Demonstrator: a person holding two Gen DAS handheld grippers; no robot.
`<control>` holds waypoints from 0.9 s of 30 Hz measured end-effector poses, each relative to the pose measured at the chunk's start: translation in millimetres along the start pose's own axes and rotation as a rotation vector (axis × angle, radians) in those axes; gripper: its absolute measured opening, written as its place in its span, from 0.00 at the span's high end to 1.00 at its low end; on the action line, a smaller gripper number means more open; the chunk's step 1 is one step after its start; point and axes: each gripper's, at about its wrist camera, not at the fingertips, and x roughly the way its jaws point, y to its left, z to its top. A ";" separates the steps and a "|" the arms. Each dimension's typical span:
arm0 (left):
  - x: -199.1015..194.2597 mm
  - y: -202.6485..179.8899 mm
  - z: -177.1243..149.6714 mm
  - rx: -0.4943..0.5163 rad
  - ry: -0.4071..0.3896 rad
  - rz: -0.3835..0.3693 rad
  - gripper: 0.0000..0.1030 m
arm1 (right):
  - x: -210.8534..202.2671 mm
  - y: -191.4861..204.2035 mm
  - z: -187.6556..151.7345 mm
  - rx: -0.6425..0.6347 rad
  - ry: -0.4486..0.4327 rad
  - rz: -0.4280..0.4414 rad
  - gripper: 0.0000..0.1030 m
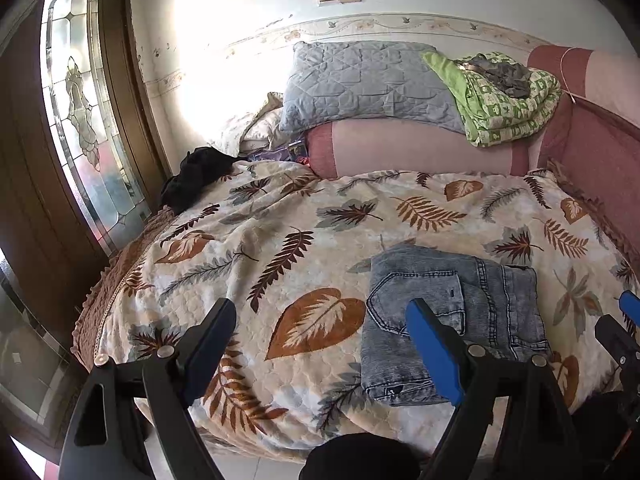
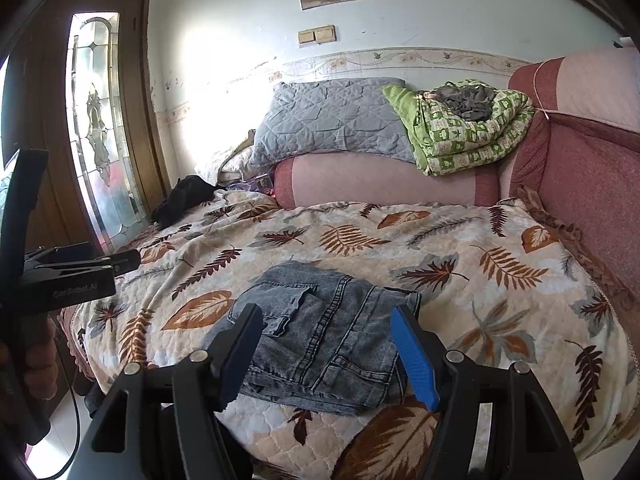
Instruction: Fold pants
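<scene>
The pants, blue-grey jeans (image 1: 452, 320), lie folded into a compact rectangle on the leaf-print bedspread (image 1: 280, 240), back pocket up, near the bed's front edge. They also show in the right wrist view (image 2: 324, 340). My left gripper (image 1: 320, 340) is open and empty, held above the bedspread to the left of the jeans. My right gripper (image 2: 326, 350) is open and empty, held just in front of and above the jeans; part of it shows at the right edge of the left wrist view (image 1: 624, 328). The left gripper's body shows at the left of the right wrist view (image 2: 72, 276).
A grey quilted pillow (image 1: 360, 80) and a green patterned blanket (image 1: 504, 100) rest on a pink bolster (image 1: 420, 148) at the back. A black garment (image 1: 196, 172) lies at the bed's far left corner. A wooden door with glass (image 1: 76, 120) stands left. A red padded side (image 1: 600, 168) runs along the right.
</scene>
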 end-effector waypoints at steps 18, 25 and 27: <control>4.3 3.3 -2.8 -0.014 0.012 -0.002 0.15 | 5.6 16.0 -0.7 -0.033 0.017 0.022 0.32; 3.2 5.2 -2.7 -0.026 0.005 -0.004 0.15 | 6.1 20.4 0.1 -0.040 0.020 0.019 0.32; 2.1 6.3 -2.3 -0.032 0.004 -0.005 0.15 | 6.1 20.4 0.0 -0.040 0.018 0.020 0.32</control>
